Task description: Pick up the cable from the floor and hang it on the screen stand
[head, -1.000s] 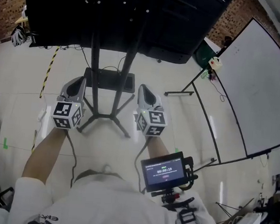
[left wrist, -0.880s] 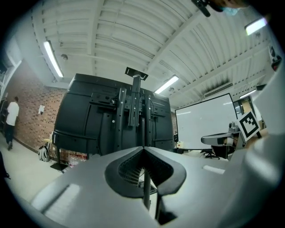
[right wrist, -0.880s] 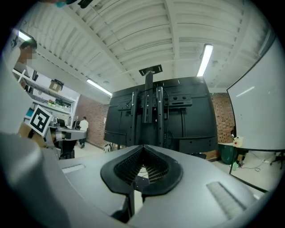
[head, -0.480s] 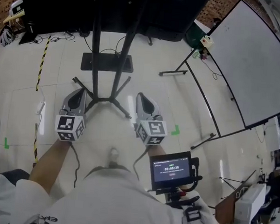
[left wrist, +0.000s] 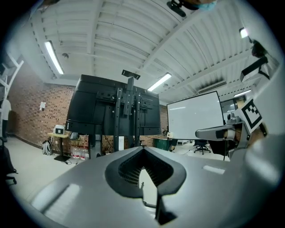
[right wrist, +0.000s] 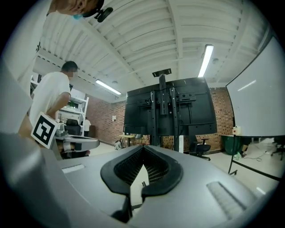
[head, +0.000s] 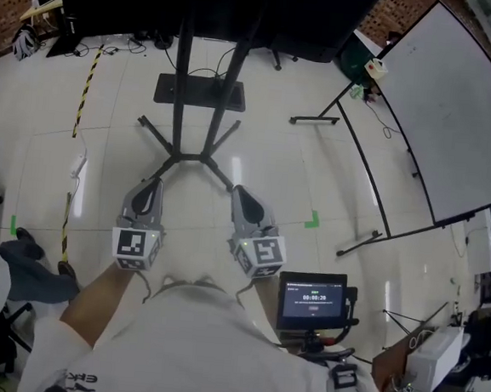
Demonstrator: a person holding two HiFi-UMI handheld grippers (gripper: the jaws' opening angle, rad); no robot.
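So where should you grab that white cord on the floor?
Likely on the thin cord beside its white block, coming straight down and pinching across it: it lies flat and fairly straight on the floor, left of the stand.

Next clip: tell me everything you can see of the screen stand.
The screen stand is black, metal-looking, upright on the pale tiled floor. Two parallel posts rise from four splayed legs; a flat black shelf sits on the posts. It carries a large dark screen, seen from behind with its mounting bracket showing. Nothing else visibly touches it.
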